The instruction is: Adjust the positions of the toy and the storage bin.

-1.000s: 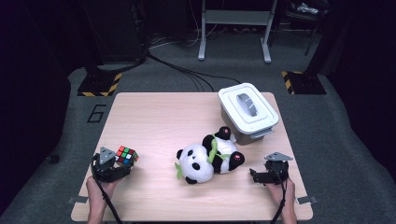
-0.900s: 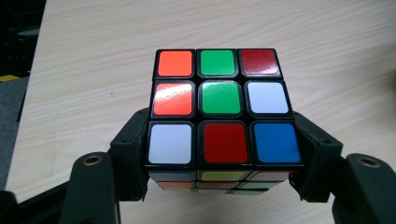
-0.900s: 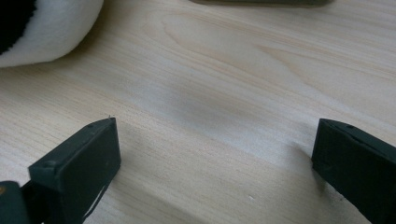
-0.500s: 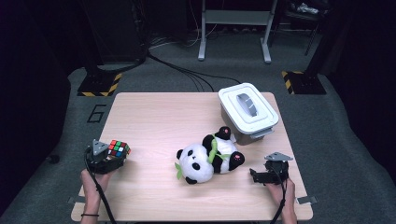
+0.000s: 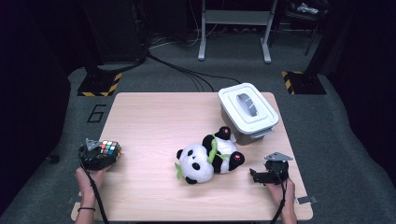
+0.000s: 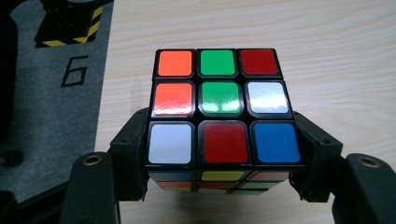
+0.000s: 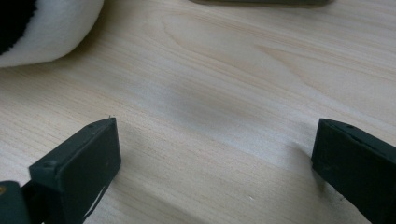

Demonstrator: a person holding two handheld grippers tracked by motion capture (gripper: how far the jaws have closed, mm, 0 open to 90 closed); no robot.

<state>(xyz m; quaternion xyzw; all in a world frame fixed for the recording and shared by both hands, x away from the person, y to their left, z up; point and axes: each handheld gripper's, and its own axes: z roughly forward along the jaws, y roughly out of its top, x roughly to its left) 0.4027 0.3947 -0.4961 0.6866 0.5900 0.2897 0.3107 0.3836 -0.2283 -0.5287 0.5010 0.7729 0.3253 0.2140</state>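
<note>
A scrambled colour cube (image 5: 110, 148) (image 6: 222, 116) sits between the black jaws of my left gripper (image 5: 103, 156) (image 6: 219, 163) at the table's left edge; the pads press on both of its sides. A black-and-white plush panda (image 5: 208, 158) lies on its back near the middle of the wooden table (image 5: 159, 116). My right gripper (image 5: 257, 176) (image 7: 215, 154) rests low over the table to the right of the panda, its jaws wide apart with bare wood between them. In the right gripper view a bit of the panda's white fur (image 7: 46, 32) shows at top left.
A white lidded box (image 5: 247, 111) with a grey handle stands at the back right of the table, just behind the panda. Dark floor with cables and yellow-black striped stands (image 5: 100, 84) surrounds the table. A floor mark "6" (image 5: 96, 113) lies left of it.
My left gripper has carried the cube leftward to the table's left edge and a little lower. The right gripper, panda and box have stayed put.
</note>
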